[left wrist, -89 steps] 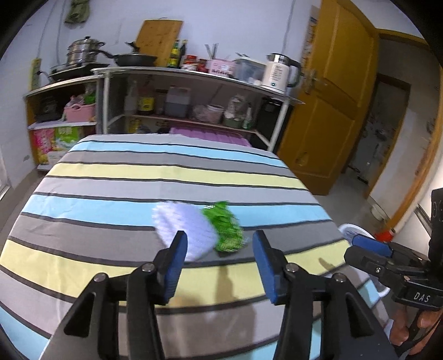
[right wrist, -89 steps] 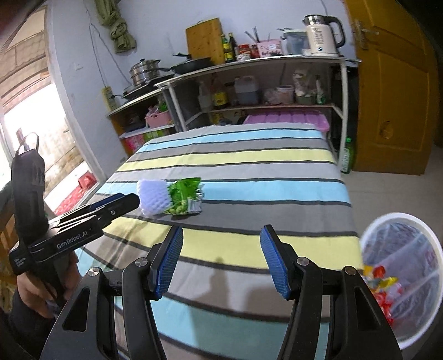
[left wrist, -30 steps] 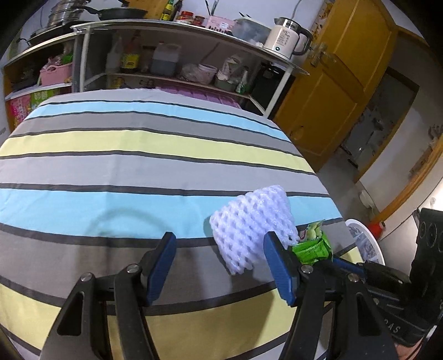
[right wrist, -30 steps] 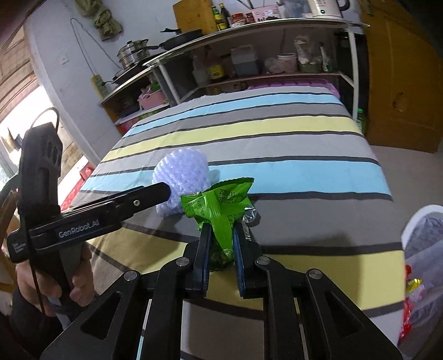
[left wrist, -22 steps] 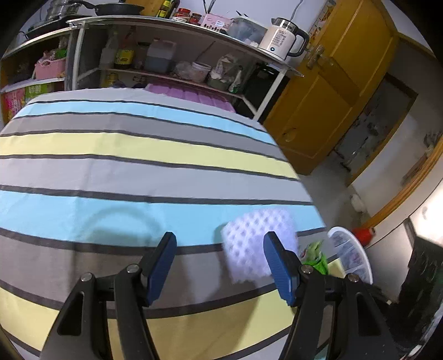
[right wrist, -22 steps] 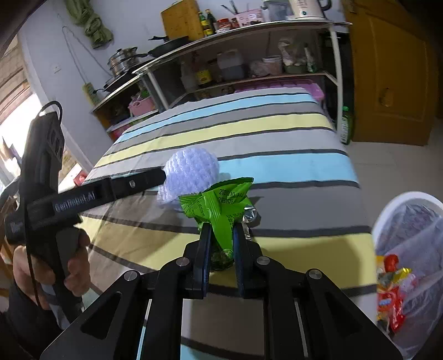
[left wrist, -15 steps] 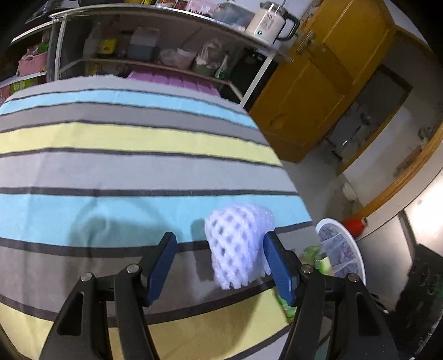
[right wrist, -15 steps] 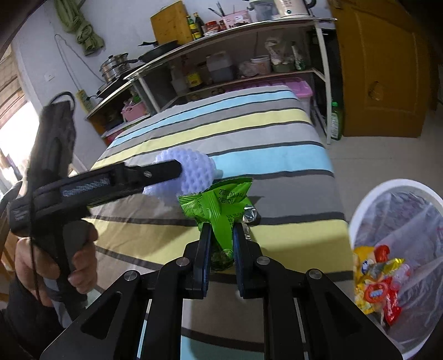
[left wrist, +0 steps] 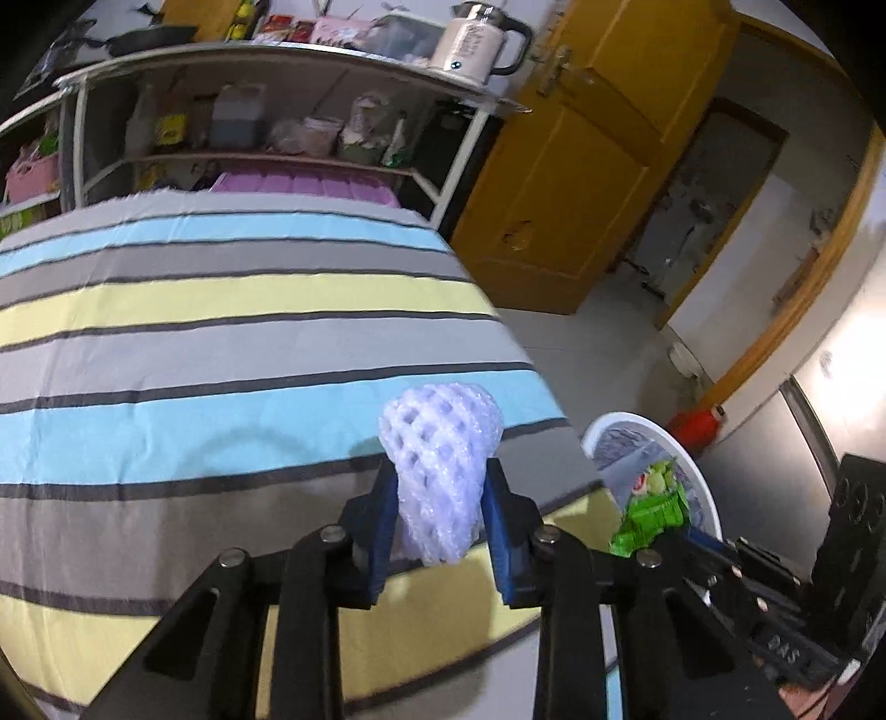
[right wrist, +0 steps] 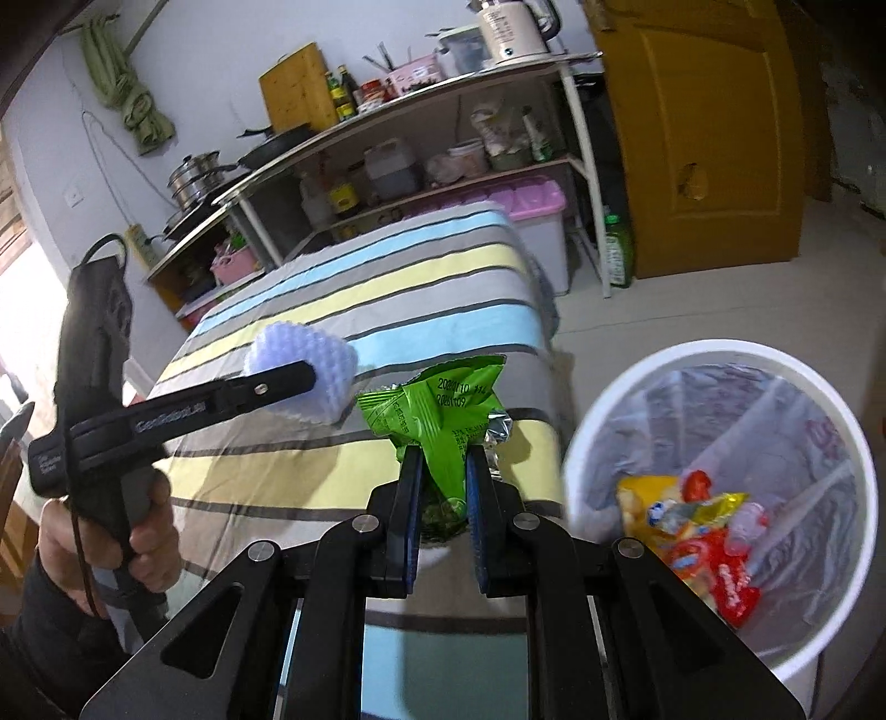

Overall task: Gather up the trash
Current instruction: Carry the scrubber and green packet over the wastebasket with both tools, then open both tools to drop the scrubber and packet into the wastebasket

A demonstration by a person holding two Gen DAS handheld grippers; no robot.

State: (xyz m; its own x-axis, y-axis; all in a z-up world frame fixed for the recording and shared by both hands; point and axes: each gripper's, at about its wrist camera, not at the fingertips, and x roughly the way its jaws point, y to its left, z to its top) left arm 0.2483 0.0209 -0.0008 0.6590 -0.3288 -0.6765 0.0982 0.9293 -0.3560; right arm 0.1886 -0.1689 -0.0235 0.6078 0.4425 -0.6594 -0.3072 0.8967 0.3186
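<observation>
Foam netting point(left wrist: 440, 471), white and honeycombed, sits between the blue pads of my left gripper point(left wrist: 441, 512); the jaws are closing on it, and in the left wrist view both pads already touch its sides, with its rounded top standing up past the fingertips. From the right wrist view I see the same netting point(right wrist: 302, 376) raised above the striped tablecloth point(right wrist: 354, 310), at the tip of the left gripper point(right wrist: 310, 382), whose black handle is held by a hand point(right wrist: 111, 531) in a dark sleeve. My right gripper point(right wrist: 443, 487) is pinched tight on a crumpled green snack wrapper point(right wrist: 437, 415), whose printed top fans out above the pads, a bit of silver lining showing at its right edge. The wrapper hangs over the near corner of the table, just beside the white trash bin point(right wrist: 609, 415) on the floor to the right. The bin has a clear liner and already holds red and yellow wrappers point(right wrist: 703, 531). In the left wrist view I catch the green wrapper point(left wrist: 650, 515) again, low on the right, in front of the bin's rim point(left wrist: 626, 421). Behind the table stands a shelf rack point(right wrist: 387, 144) with bottles, pots and a kettle point(right wrist: 512, 30), and a yellow door point(right wrist: 703, 133) is to the right.
</observation>
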